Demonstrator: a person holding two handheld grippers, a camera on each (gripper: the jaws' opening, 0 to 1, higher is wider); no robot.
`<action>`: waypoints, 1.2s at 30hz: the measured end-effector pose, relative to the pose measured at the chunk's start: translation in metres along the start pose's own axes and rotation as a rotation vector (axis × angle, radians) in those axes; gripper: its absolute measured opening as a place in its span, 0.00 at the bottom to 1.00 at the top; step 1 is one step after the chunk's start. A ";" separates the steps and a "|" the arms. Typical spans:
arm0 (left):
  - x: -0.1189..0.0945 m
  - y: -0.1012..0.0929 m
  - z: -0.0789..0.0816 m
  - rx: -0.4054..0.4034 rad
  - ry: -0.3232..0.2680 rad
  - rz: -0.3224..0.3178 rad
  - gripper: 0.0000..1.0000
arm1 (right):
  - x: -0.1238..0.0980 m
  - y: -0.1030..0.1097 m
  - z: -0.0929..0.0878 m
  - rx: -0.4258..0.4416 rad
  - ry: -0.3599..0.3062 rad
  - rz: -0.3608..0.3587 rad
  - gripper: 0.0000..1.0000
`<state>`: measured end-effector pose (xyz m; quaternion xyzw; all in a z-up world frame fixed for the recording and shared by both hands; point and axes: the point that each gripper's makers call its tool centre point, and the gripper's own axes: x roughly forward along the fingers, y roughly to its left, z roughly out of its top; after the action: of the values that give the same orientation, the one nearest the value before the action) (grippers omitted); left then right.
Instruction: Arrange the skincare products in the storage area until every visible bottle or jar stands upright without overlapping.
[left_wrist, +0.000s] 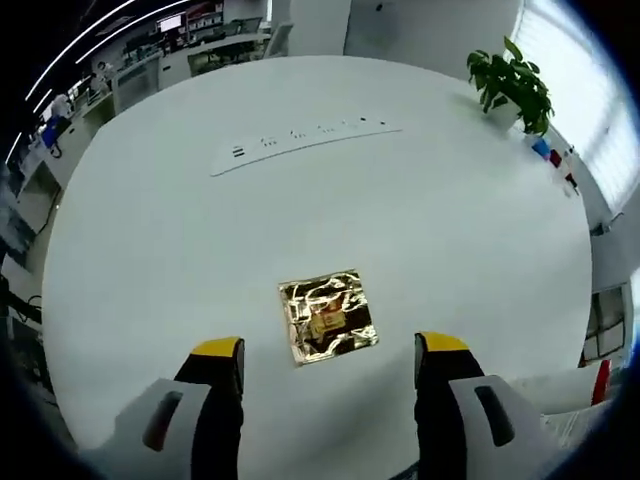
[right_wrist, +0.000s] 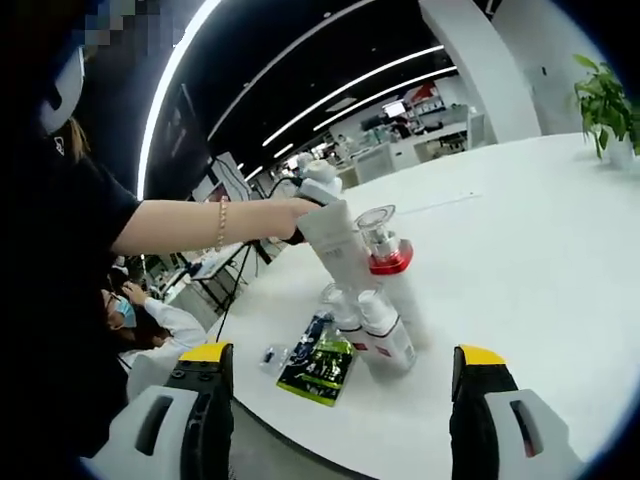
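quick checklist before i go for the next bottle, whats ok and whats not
1. Right tongs open and empty: ok.
2. Left tongs open and empty: ok.
3. Tall bottle with red collar upright: ok.
4. Small bottles in front of it upright and not overlapping: cannot tell, they stand crowded together.
5. Green sachet lying flat near the table edge, clear of the bottles: not ok, it touches them.
6. Gold foil square clear ahead of the left tongs: ok.
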<state>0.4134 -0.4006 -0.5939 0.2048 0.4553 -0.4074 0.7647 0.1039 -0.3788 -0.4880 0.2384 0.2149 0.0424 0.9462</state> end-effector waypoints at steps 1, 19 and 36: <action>0.001 0.000 0.000 0.004 0.002 0.004 0.64 | 0.000 -0.001 0.001 0.002 -0.003 -0.003 0.95; 0.012 0.005 -0.004 0.073 0.017 0.082 0.61 | 0.000 -0.006 0.000 0.022 -0.004 -0.017 0.95; 0.005 0.001 -0.008 0.048 0.014 0.033 0.42 | 0.000 -0.007 0.001 0.020 -0.007 -0.017 0.95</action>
<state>0.4110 -0.3970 -0.6023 0.2334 0.4474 -0.4042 0.7628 0.1044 -0.3849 -0.4908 0.2462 0.2139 0.0315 0.9448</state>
